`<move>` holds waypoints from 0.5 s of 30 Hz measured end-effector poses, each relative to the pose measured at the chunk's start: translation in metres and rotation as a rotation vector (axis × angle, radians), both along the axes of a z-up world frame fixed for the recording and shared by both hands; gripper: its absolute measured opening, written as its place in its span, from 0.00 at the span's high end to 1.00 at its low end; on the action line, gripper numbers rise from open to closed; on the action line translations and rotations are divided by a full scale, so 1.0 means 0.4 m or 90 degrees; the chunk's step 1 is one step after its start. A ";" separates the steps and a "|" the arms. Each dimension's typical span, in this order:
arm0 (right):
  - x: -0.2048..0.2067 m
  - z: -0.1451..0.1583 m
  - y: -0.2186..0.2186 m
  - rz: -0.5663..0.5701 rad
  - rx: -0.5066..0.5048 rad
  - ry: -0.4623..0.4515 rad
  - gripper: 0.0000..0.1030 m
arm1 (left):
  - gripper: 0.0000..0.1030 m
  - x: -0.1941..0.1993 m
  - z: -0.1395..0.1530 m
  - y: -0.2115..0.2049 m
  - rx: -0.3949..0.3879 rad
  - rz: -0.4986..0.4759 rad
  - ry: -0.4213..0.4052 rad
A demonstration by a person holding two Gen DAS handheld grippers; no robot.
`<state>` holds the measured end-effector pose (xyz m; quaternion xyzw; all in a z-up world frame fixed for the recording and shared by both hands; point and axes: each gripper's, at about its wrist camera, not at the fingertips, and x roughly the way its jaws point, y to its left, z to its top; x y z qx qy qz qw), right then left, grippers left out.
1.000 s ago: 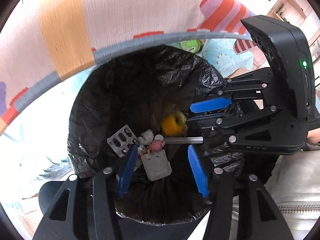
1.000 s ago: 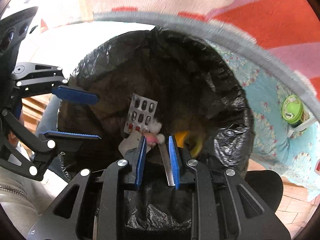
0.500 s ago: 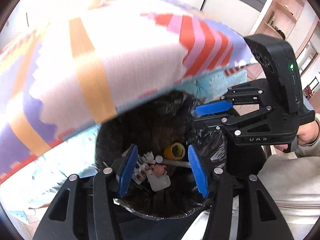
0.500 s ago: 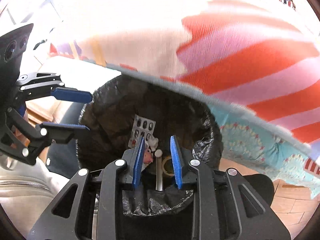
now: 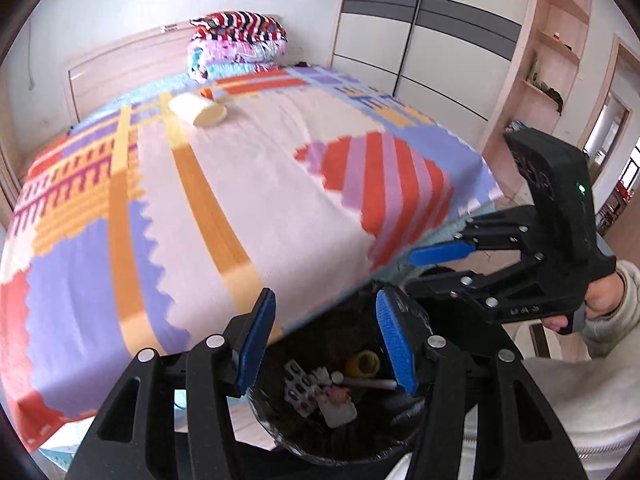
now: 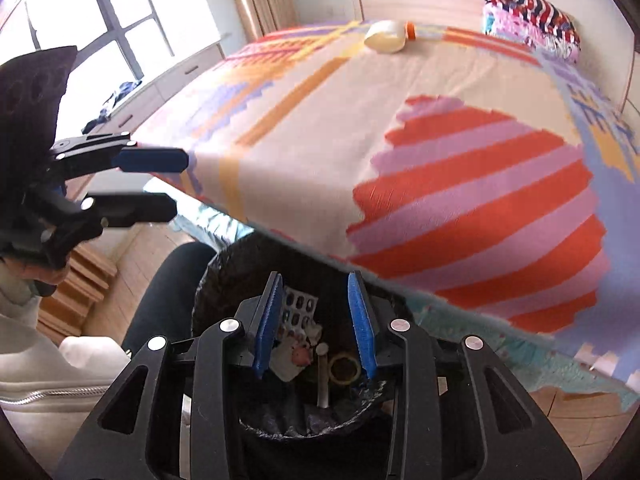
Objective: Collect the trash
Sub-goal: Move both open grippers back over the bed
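Note:
A bin lined with a black bag (image 5: 348, 446) stands at the bed's foot, below both grippers. In it lie a blister pack (image 5: 298, 388), a yellow ring (image 5: 362, 362), a white stick (image 5: 368, 383) and a white packet (image 5: 338, 406). My left gripper (image 5: 324, 300) hangs open above the bin, holding nothing. My right gripper (image 6: 315, 280) is above the bin (image 6: 224, 276) too; its jaws are opening with nothing between them. Each gripper shows in the other's view, the right gripper (image 5: 412, 270) and the left gripper (image 6: 178, 182). A cream bottle (image 5: 198, 110) with an orange cap lies far up the bed.
The bed's patterned blanket (image 5: 240, 200) fills the view ahead, with folded quilts (image 5: 236, 46) at the headboard. A wardrobe (image 5: 420, 40) stands to the right, a window (image 6: 100, 28) to the left. A person's dark trouser leg (image 6: 168, 292) and white jacket (image 5: 580, 400) are beside the bin.
Both grippers have risen from inside the bin and tilted up, so the bed top now shows. The right jaws have widened and let go of the white stick, which lies in the bin.

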<state>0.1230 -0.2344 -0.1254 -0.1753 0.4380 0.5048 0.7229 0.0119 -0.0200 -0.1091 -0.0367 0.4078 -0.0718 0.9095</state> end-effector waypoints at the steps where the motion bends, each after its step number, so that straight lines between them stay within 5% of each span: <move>1: -0.001 0.008 0.001 0.000 0.005 -0.005 0.67 | 0.51 0.009 0.006 0.001 0.001 0.003 -0.006; 15: 0.109 0.103 0.053 -0.025 0.074 -0.050 0.66 | 0.38 0.153 0.098 0.102 0.018 0.062 -0.051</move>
